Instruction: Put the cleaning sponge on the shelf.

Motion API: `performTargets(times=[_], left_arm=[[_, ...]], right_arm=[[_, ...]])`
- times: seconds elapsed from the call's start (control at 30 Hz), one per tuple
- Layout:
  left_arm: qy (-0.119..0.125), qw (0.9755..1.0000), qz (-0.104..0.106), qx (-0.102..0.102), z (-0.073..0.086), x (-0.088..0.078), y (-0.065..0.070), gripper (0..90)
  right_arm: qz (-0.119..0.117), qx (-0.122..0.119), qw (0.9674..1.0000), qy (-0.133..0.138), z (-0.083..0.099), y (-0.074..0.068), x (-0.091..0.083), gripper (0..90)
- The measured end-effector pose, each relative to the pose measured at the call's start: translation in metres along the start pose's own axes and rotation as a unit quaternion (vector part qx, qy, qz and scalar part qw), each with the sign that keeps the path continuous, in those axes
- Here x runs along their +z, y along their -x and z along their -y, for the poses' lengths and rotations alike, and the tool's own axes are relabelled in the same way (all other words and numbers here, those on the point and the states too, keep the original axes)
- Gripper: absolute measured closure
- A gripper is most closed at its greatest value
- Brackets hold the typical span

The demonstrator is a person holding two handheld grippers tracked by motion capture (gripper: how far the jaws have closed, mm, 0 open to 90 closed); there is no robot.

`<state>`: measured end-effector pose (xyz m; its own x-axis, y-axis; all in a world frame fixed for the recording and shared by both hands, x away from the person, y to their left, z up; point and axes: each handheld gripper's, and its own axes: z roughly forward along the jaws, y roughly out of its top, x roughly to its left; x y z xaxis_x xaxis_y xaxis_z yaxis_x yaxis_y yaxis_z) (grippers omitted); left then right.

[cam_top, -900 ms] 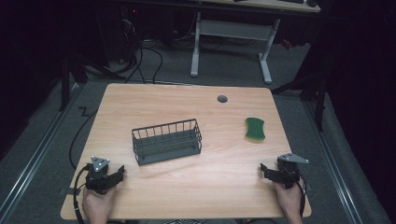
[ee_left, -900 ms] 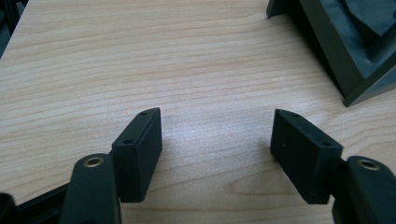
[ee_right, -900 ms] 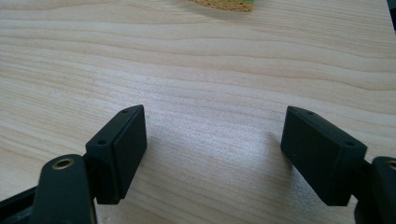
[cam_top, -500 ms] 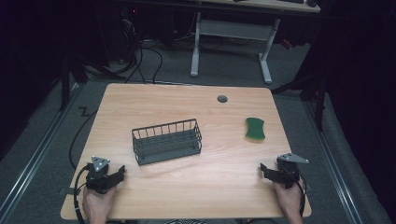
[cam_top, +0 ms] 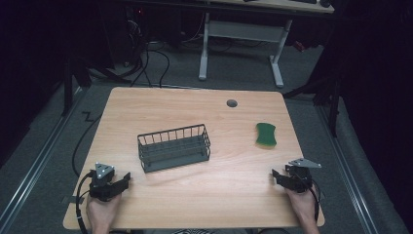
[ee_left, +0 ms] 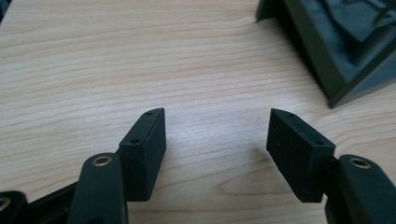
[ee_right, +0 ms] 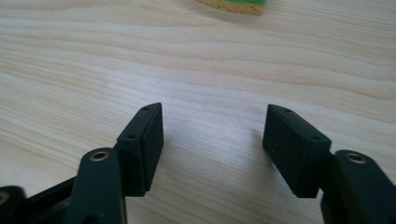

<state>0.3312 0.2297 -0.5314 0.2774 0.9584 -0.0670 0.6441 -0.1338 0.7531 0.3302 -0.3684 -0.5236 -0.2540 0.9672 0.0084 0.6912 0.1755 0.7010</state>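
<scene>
I see the wire basket [cam_top: 174,147] mid-table [cam_top: 160,105]. My left hand-held gripper [cam_top: 122,179] sits near its front-left corner, jaws wide and empty. The right hand-held gripper [cam_top: 276,176], also agape on nothing, lies well right of the basket, the green sponge [cam_top: 266,134] just beyond it. No writing is legible.

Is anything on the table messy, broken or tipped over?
No, nothing stands out. The wire basket sits upright, though turned a little askew to the table's edge, and the green sponge lies flat. No spills.
</scene>
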Motion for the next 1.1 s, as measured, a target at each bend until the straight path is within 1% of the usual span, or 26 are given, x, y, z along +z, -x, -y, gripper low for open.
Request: performTargets(times=[0.1,0.17,0.2,0.23,0.33,0.37,0.4,0.43,0.53,0.6,0.67,0.7,0.73,0.77,0.8,0.83,0.87,0.93,1.07,1.1], left_arm=[[0.005,0.9998,0.02,0.005,-0.005,-0.002,0.007,36.5],[0.007,0.9995,0.028,0.013,-0.009,-0.003,0.012,36.5],[0.008,0.9994,0.031,0.017,-0.011,-0.003,0.015,36.6],[0.008,0.9992,0.034,0.021,-0.013,-0.003,0.017,36.8],[0.013,0.9987,0.04,0.03,-0.016,-0.004,0.024,37.4],[0.013,0.9987,0.04,0.03,-0.016,-0.004,0.024,37.8],[0.013,0.9985,0.041,0.032,-0.017,-0.004,0.026,38.1],[0.012,0.9982,0.046,0.037,-0.018,-0.004,0.03,38.5],[0.01,0.9978,0.049,0.043,-0.02,-0.004,0.035,39.8],[0.005,0.9978,0.051,0.044,-0.021,-0.002,0.037,40.9],[-0.001,0.9979,0.049,0.042,-0.023,0.0,0.039,42.3],[-0.001,0.9979,0.049,0.042,-0.023,0.0,0.039,42.8],[-0.002,0.9981,0.047,0.038,-0.023,0.002,0.04,43.4],[-0.003,0.9981,0.048,0.038,-0.024,0.003,0.041,43.8],[-0.003,0.9981,0.048,0.038,-0.024,0.003,0.041,44.5],[-0.004,0.9981,0.049,0.035,-0.024,0.004,0.041,44.5],[-0.007,0.998,0.051,0.037,-0.025,0.005,0.042,46.5],[-0.01,0.9977,0.056,0.037,-0.026,0.007,0.044,50.2],[-0.012,0.9976,0.06,0.033,-0.027,0.011,0.045,55.7],[-0.012,0.9976,0.06,0.033,-0.027,0.011,0.045,56.5]], right_arm=[[-0.021,-0.004,0.9997,0.015,-0.006,-0.007,0.0,42.5],[-0.036,-0.016,0.9989,0.025,-0.012,-0.015,0.001,44.5],[-0.044,-0.026,0.9982,0.031,-0.016,-0.02,0.002,45.6],[-0.053,-0.031,0.9975,0.034,-0.02,-0.024,0.003,45.8],[-0.082,-0.04,0.995,0.043,-0.031,-0.036,0.007,46.0],[-0.082,-0.04,0.995,0.043,-0.031,-0.036,0.007,46.0],[-0.096,-0.049,0.9931,0.045,-0.039,-0.045,0.011,46.2],[-0.103,-0.055,0.9922,0.045,-0.043,-0.05,0.012,46.4],[-0.133,-0.067,0.9878,0.046,-0.053,-0.065,0.018,46.4],[-0.149,-0.076,0.9849,0.044,-0.06,-0.074,0.022,50.0],[-0.158,-0.086,0.983,0.035,-0.067,-0.084,0.027,51.9],[-0.158,-0.086,0.983,0.035,-0.067,-0.084,0.027,51.9],[-0.169,-0.093,0.9806,0.032,-0.071,-0.092,0.033,53.6],[-0.177,-0.093,0.9794,0.026,-0.073,-0.096,0.035,54.0],[-0.177,-0.093,0.9794,0.026,-0.073,-0.096,0.035,54.0],[-0.182,-0.096,0.9784,0.023,-0.075,-0.1,0.038,54.4],[-0.192,-0.103,0.9757,0.02,-0.078,-0.109,0.042,55.0],[-0.201,-0.105,0.9738,0.02,-0.081,-0.117,0.045,55.2],[-0.213,-0.122,0.9692,0.026,-0.087,-0.134,0.048,57.4],[-0.213,-0.122,0.9692,0.026,-0.087,-0.134,0.048,57.4]])
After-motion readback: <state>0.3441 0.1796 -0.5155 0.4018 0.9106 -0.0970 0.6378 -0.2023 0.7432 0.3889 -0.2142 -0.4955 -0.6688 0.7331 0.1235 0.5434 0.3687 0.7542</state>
